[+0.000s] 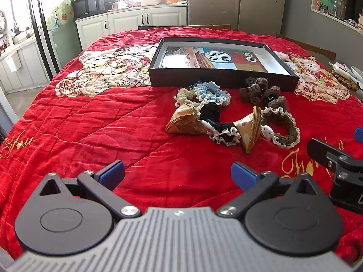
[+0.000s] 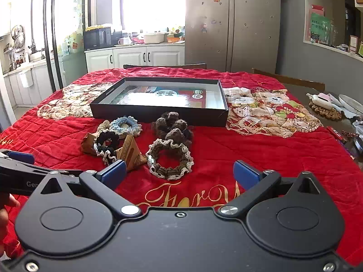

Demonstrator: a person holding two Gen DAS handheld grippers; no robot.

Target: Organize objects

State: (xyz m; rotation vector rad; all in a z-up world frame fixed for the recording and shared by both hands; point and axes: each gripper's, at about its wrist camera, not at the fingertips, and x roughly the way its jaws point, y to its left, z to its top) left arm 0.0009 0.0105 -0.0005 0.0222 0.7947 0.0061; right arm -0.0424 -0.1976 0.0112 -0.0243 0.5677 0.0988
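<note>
Right wrist view: my right gripper [image 2: 179, 173] has its jaws spread wide, holding nothing, low over the red quilt [image 2: 261, 149]. Left wrist view: same for my left gripper [image 1: 178, 174], wide and empty.

Task items sit in a cluster on the quilt, just near of the black box [image 2: 158, 113], left to right:
- tan paper pyramid packet [image 2: 87, 144], far left of cluster
- cream scrunchie [image 2: 104, 124] and light blue crochet scrunchie [image 2: 124, 124], touching, closest to the box wall
- black scrunchie with white lace edge [image 2: 106, 146], lying between the two packets and partly over them
- second tan pyramid packet [image 2: 130, 154], upright on its base
- brown scrunchie with cream lace trim [image 2: 170, 161], flat, a small white charm on its left side, nearest my right gripper
- dark brown pom-pom scrunchie [image 2: 173, 125], just beyond it, near the box

Box is shallow, open-topped, with a printed sheet inside.

Quilt is wrinkled, with cartoon cat patches and gold script. Bare table edge at right carries a woven coaster [image 2: 326, 112] with a white thing on it. Far side: white cabinets [image 2: 136, 57], a microwave [image 2: 97, 38], steel fridge [image 2: 231, 22], bright window.
</note>
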